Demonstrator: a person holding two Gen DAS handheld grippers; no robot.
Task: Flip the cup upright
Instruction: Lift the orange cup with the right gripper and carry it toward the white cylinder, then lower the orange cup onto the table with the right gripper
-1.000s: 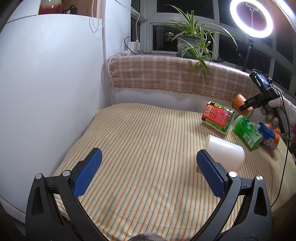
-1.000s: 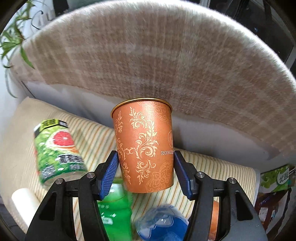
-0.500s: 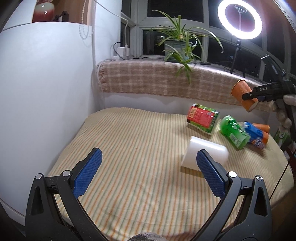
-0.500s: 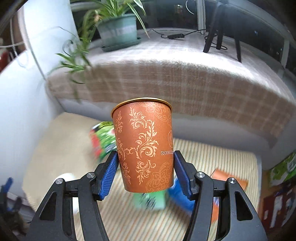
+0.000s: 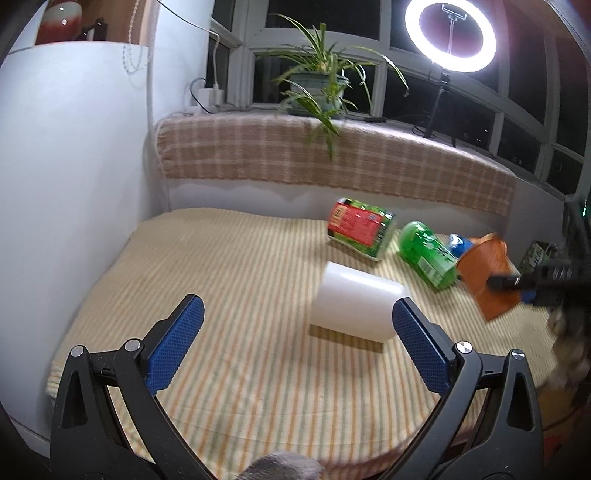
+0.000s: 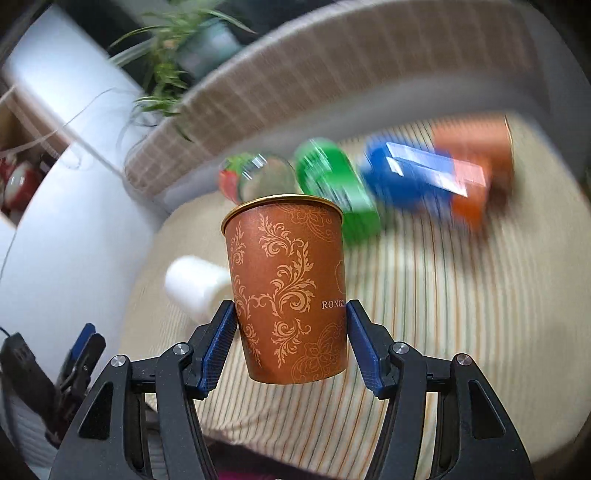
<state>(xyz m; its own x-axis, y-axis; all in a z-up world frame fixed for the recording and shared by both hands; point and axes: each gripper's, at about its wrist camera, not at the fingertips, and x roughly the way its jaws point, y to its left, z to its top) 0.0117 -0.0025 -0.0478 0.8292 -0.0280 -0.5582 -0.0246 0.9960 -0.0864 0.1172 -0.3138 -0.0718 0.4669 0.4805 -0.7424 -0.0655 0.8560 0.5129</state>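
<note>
In the left wrist view the left tool [image 5: 297, 341] hangs over the striped bench [image 5: 229, 266] with its blue pads spread wide apart and nothing between them. Just past its right pad a white cup [image 5: 356, 301] lies on its side, long axis roughly level. Farther back a red and green can [image 5: 360, 230] and a green bottle [image 5: 428, 254] lie on their sides, with a blue bottle [image 5: 458, 244] mostly hidden behind them. At the right edge the orange cup [image 5: 485, 275] is above the bench, tilted, its rim up and to the left, its base down and to the right; the right tool [image 5: 517, 284] crossing it is dark, blurred and cut off by the frame, as is the hand behind it. A potted plant [image 5: 317, 85] and a ring light [image 5: 448, 35] stand on the sill. In the right wrist view the right tool [image 6: 291, 341] is clamped on the lower part of the orange cup [image 6: 288, 288], a pad pressed against each side; the cup's long axis runs along the fingers, gold rim away from the camera, base nearest it. Printed letters on the cup's side are cut off by the right pad. Everything behind is smeared: the white cup [image 6: 195, 286] at left, the green bottle [image 6: 338, 190], the blue bottle [image 6: 413, 177] and an orange shape [image 6: 480, 158] that I cannot make out.
</note>
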